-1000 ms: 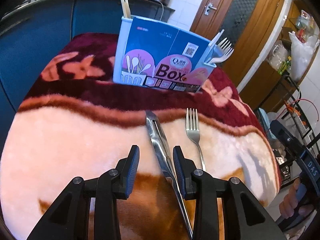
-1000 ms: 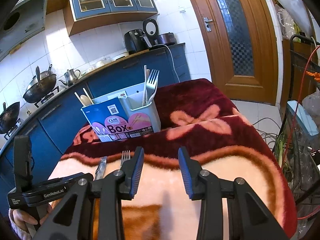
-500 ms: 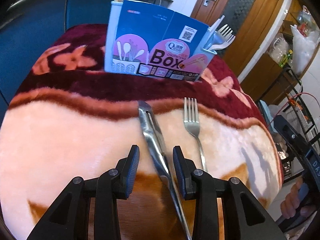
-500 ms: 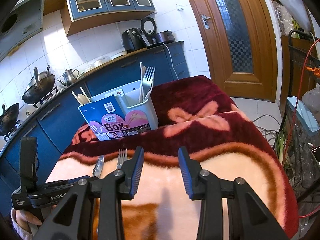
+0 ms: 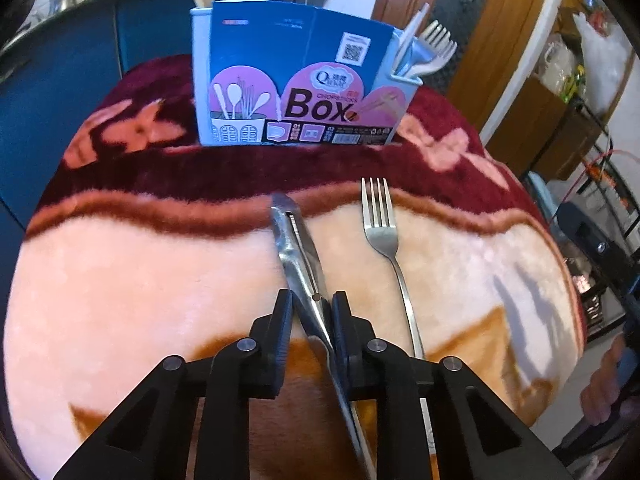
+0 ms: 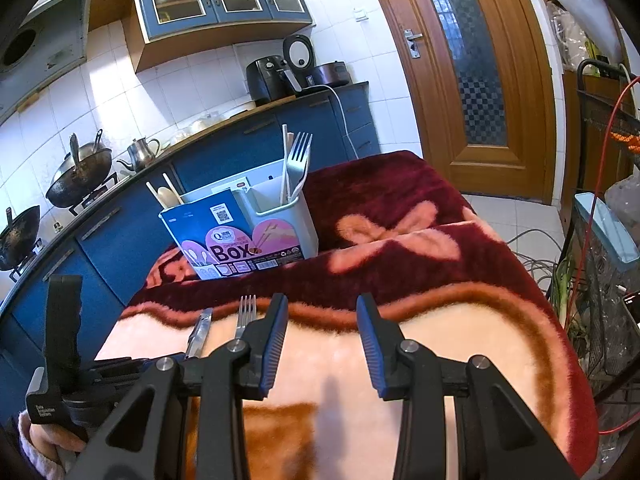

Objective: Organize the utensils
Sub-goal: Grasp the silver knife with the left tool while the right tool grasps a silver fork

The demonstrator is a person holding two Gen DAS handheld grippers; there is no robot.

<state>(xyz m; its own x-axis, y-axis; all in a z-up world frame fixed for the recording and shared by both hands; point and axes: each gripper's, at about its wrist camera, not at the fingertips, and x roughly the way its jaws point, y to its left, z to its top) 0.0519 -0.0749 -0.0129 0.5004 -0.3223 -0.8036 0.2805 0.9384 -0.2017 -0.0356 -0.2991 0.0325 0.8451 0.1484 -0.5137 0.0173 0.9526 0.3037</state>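
The left tongs [image 5: 312, 312] have just been closing, their pads now pinching the metal food clamp [image 5: 298, 256] between them.

Tongs [image 5: 298, 256] lie left of the fork [image 5: 384, 240], utensil box [image 5: 296, 80] behind them.

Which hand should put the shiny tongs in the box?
The left. Its tool has just been closing around the tongs, which sit between its pads. The right tool hangs open over bare blanket, off to the side, holding nothing.
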